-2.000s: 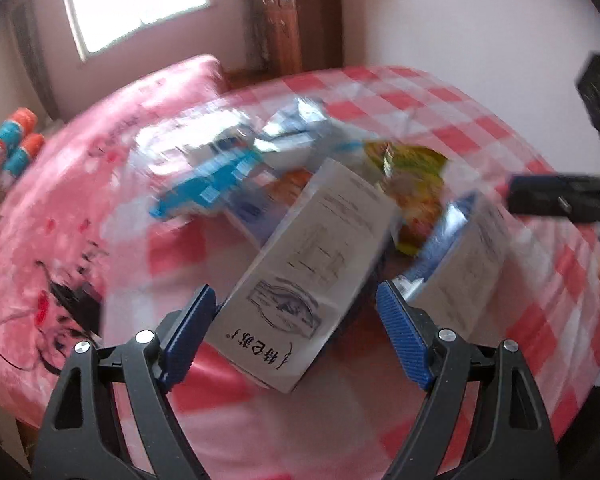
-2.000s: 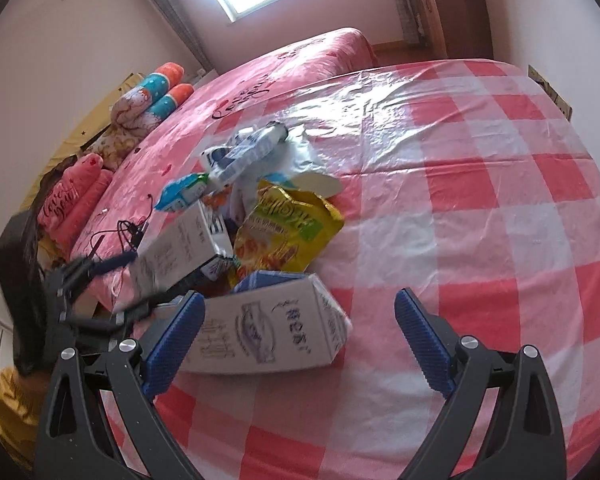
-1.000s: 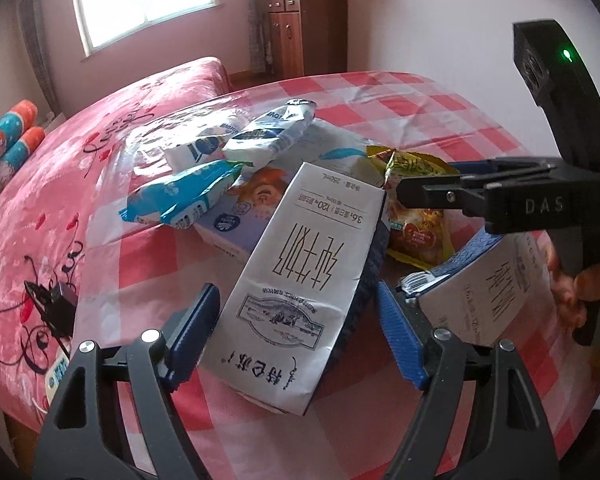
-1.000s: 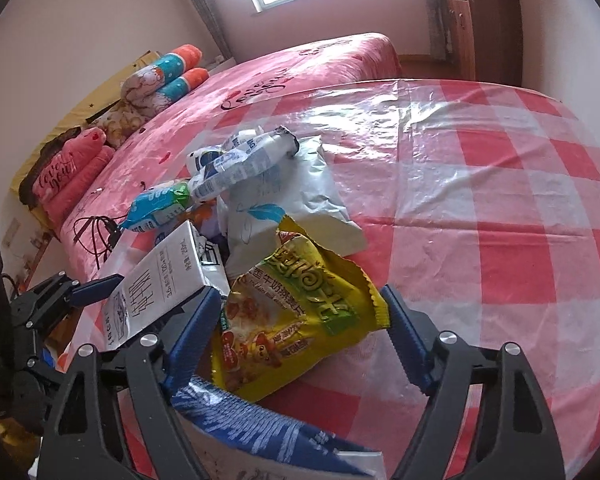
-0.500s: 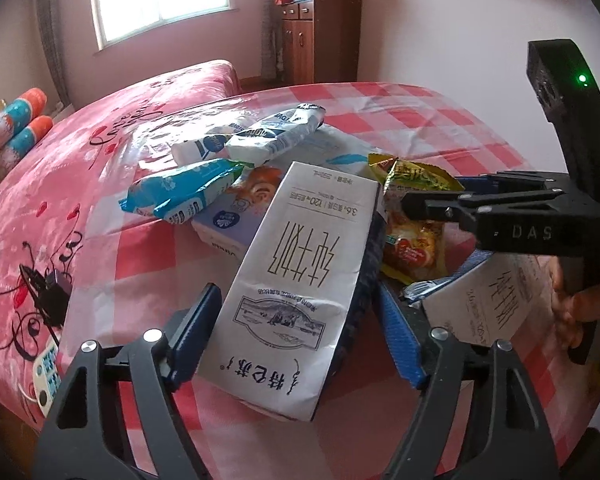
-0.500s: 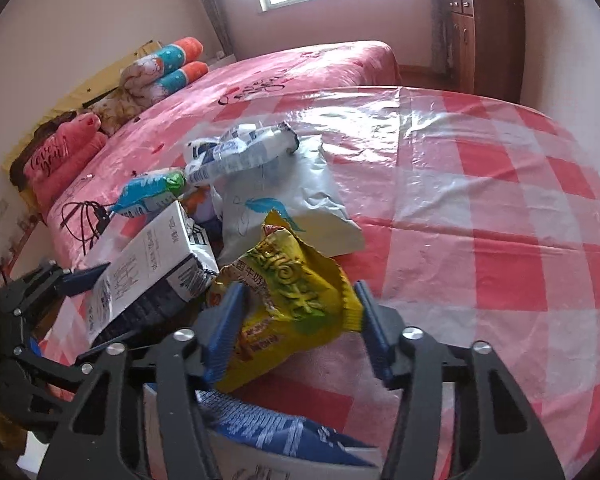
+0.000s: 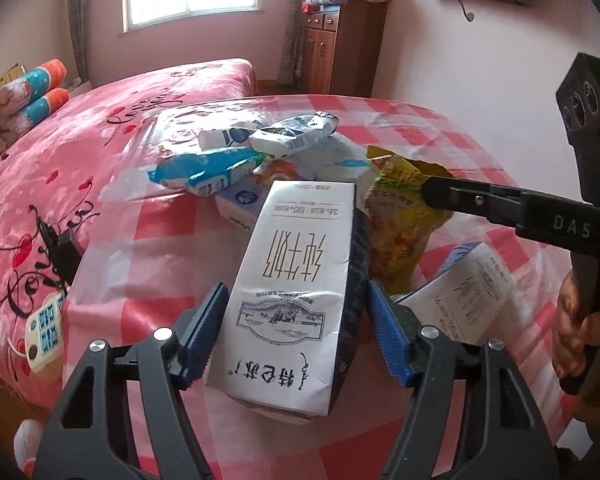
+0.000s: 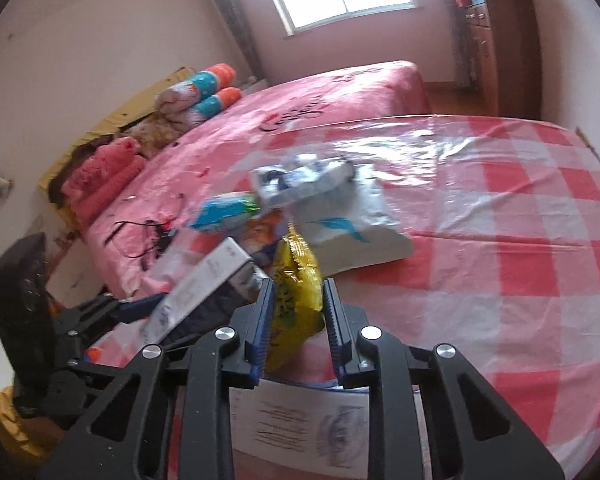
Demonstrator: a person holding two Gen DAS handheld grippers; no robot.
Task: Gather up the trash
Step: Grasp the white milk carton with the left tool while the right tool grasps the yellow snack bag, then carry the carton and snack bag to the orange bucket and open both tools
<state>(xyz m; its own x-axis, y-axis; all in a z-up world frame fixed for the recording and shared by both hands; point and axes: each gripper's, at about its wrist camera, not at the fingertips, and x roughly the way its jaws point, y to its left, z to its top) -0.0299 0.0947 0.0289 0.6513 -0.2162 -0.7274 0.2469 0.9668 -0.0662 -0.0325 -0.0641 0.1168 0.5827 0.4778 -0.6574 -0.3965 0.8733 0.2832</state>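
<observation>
R gripper (image 8: 298,320): blue ribbed pads pressed in on both sides of the yellow snack bag (image 8: 296,284), crinkly foil, top edge torn and jagged; bag squeezed narrow btwn the pads, lifted a bit off the cloth. Directly under this gripper lies a 2nd milk carton (image 8: 300,420), flat, white printed face up.

L gripper (image 7: 296,332): jaws apart, ribbed blue pads either side of the milk carton (image 7: 296,292) – tall boxy paper carton, white face w/ black print, dark blue side panel, face a little dented. L pad looks to be touching the carton edge, R pad just beside it; can't tell if it's actually squeezing. Carton is tilted, far end propped on the pile.

Beyond, on the table (image 7: 440,128) w/ red-white check cloth under glossy clear plastic: heap of wrappers – blue-white soft pouch (image 7: 204,168), white-blue crinkled packet (image 7: 292,132), flat white mailer bag (image 8: 348,224), small printed box (image 7: 244,204) under the carton's far end. Snack bag sits just R of the carton in L view, R gripper's black arm across it.

Behind table: pink bed (image 7: 100,132), rolled bolsters (image 7: 32,92), wooden cabinet (image 7: 340,48).
</observation>
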